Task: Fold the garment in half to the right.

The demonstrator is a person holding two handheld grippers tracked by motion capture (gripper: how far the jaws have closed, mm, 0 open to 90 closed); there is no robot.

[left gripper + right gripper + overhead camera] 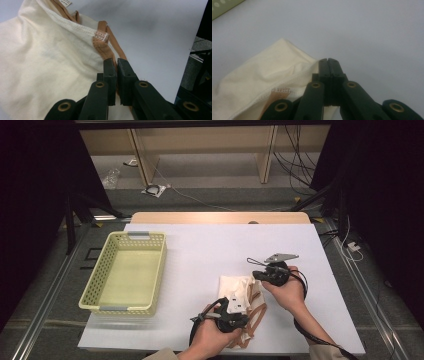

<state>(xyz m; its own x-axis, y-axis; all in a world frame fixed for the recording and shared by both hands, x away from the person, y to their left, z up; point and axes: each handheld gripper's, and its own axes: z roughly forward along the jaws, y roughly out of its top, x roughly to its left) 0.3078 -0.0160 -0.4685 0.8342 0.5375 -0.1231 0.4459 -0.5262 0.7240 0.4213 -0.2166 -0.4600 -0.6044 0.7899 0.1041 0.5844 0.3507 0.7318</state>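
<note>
Bag [235,290], cream cloth with tan straps [256,317], lies crumpled on the desk's [200,255] white top near the front edge, right of the middle. In the left gripper view its hem runs across the frame, with a strap end stitched to it.

Left gripper [239,309] sits over the bag's near part, toward the front edge; its jaws are pinched on a strap [113,53] with barely a slit between them. Right gripper [256,275] is at the bag's far right side; its jaws are pressed fully together at the cloth's edge [312,65], and whether any cloth is caught between them I cannot tell. Each gripper is held in a hand coming in from the front edge, with a black cable trailing from it.

Well apart from the bag, by the left edge, stands a pale yellow-green basket [100,290] with perforated walls. A strip of bare wood [220,217] shows along the desk's far edge.

Beyond the desk the floor is grey. A wooden frame [140,157] stands at the back, cables [295,160] hang at its right, and a small package [155,190] and a clear wrapper [111,179] lie on the floor. Dark curtains close both sides.
</note>
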